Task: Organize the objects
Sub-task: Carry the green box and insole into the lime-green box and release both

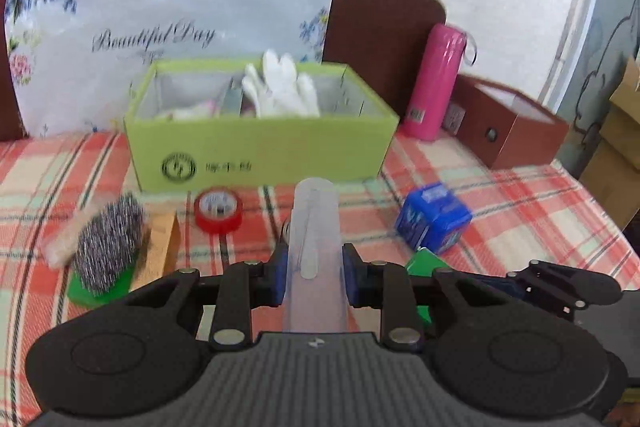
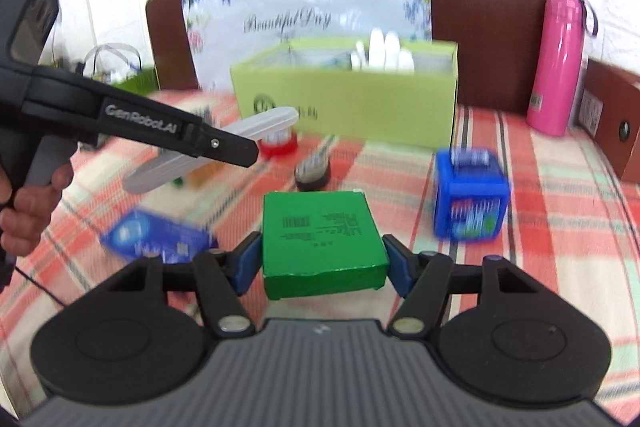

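Two tools were loaded: the left tool (image 1: 314, 277) pinched a light, slippery translucent toothbrush case (image 1: 314, 227) near its rear end, before the lime box (image 1: 260, 151); the right tool (image 2: 324, 259) clamped a stiff green carton (image 2: 320, 239) by its sides, nearer than that box.

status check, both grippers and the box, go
Left gripper shut on clear case. Right gripper shut on green packet. Yellow-green box ahead, white glove inside.

Checked cloth tablecloth (image 1: 520, 195), glossy pink bottle (image 1: 434, 83), translucent plastic case (image 1: 314, 247).
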Available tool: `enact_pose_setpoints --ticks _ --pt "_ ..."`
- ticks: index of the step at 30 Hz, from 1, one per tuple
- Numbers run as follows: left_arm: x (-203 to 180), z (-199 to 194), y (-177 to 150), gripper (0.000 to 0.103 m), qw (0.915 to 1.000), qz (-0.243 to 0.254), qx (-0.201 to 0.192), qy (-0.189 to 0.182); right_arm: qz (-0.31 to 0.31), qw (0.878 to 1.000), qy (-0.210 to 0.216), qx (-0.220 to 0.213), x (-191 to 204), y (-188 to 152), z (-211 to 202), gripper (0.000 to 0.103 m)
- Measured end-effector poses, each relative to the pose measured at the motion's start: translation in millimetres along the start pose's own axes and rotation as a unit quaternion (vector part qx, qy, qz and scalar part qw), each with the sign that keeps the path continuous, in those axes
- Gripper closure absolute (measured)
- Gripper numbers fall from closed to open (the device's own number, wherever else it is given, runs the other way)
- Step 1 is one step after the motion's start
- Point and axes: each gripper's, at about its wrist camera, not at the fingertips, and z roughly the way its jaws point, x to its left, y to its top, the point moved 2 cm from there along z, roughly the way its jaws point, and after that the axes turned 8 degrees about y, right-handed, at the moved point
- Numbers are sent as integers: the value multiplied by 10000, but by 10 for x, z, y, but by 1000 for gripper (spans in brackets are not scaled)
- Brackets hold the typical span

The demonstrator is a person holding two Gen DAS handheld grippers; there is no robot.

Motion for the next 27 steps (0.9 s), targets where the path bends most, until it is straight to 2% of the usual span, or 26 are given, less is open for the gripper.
enact_pose_setpoints --ticks 8,14,19,27 --pt "87 -117 575 75 9978 23 -654 128 -145 9975 -29 -697 -107 632 -28 40" --pt "292 78 1019 75 9961 -136 -790 364 -181 9942 -154 -1044 -208 1110 159 40" --pt "497 414 1292 75 9957 -348 -681 525 -144 9941 -218 -1051 -351 1397 515 40" --pt "724 1029 1390 75 9970 -328 -280 649 176 9961 -393 -769 -699 1604 1231 40"
